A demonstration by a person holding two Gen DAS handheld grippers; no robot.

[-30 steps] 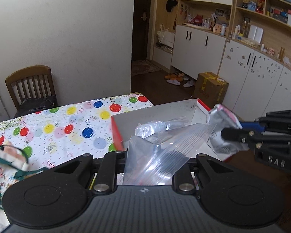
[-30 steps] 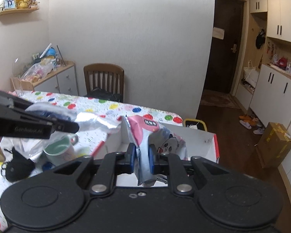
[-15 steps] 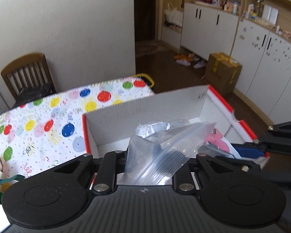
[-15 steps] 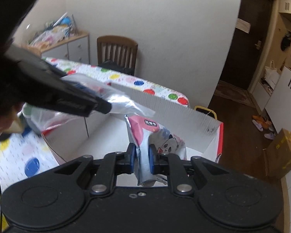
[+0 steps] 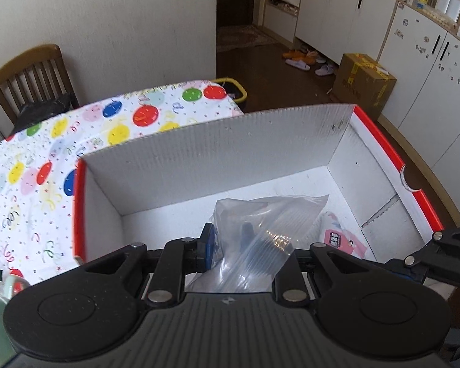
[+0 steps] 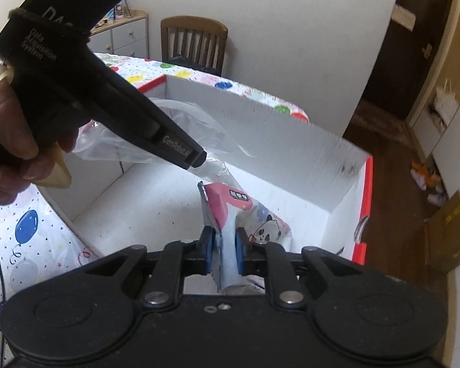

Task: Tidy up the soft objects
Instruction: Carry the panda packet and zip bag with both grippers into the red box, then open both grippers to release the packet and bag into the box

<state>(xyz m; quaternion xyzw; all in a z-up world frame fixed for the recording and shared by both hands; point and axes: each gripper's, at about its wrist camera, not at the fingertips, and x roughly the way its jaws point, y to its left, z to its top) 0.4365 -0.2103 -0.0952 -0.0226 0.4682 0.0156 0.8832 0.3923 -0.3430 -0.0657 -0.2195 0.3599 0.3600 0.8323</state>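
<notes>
Both bags down inside box [image 5: 217, 153], not let go yet.
Left gripper [image 5: 230, 239] pinched tight on clear bag [image 5: 270, 217].
Right gripper [image 6: 224, 247] pinched tight on pink pack [image 6: 230, 202], at 3 o'clock of clear bag.
Left to do: let go.

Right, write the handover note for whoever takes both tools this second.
Left tool: shut on the clear crinkled plastic bag, held over the inside of the white corrugated box with red rim.
Right tool: shut on the pink and blue panda-print soft pack, also inside the box, near its right end.
Box sits on the balloon-print tablecloth; its floor looks otherwise bare.
Done: both soft items carried over the box.
Left: lower and release each one, probably side by side, then fetch anything soft remaining on the table.
</notes>
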